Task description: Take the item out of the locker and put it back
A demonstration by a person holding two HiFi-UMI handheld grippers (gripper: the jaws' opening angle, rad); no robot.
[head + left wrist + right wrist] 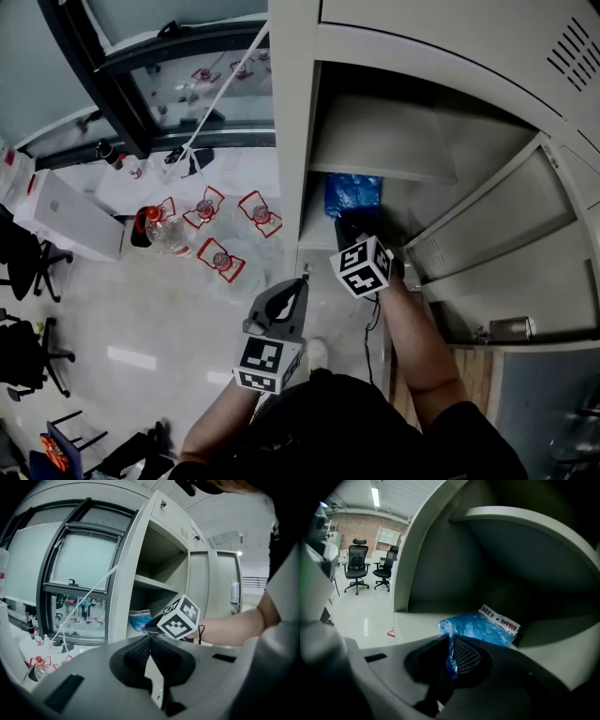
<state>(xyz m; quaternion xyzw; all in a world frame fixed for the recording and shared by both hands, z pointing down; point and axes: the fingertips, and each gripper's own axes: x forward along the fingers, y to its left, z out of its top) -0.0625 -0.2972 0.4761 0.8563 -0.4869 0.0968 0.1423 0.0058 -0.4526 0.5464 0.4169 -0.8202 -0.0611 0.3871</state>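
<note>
Standing at the open locker (291,141), head view steeply down.

- Left gripper (298,284): nearest item, outside the locker and just off its left front edge. Its own view shows the jaws together at the tips (150,637) with nothing between them. It points toward the locker opening.
- Right gripper (347,223): reaches into the locker's lower compartment, with the forearm (412,328) crossing the locker's front edge. In its own view (451,641) the pads are clamped on a crumpled edge of the blue bag (480,627), and blue film shows between them.
- Blue bag (352,195): lies on the floor of that compartment, toward the locker's left wall. Most of it lies beyond the right gripper's tips. The white header strip (500,618) with red print sits at the bag's far end, toward the locker's back wall.
- Shelf (380,141): spans the locker above the bag.
- Door (487,234): swung open at the locker's right side.
- Left of the locker, on the floor: bottles (206,211) with red labels, below a dark-framed window (187,84).
- Well beyond the locker's left side in the right gripper view: two office chairs (356,569).
</note>
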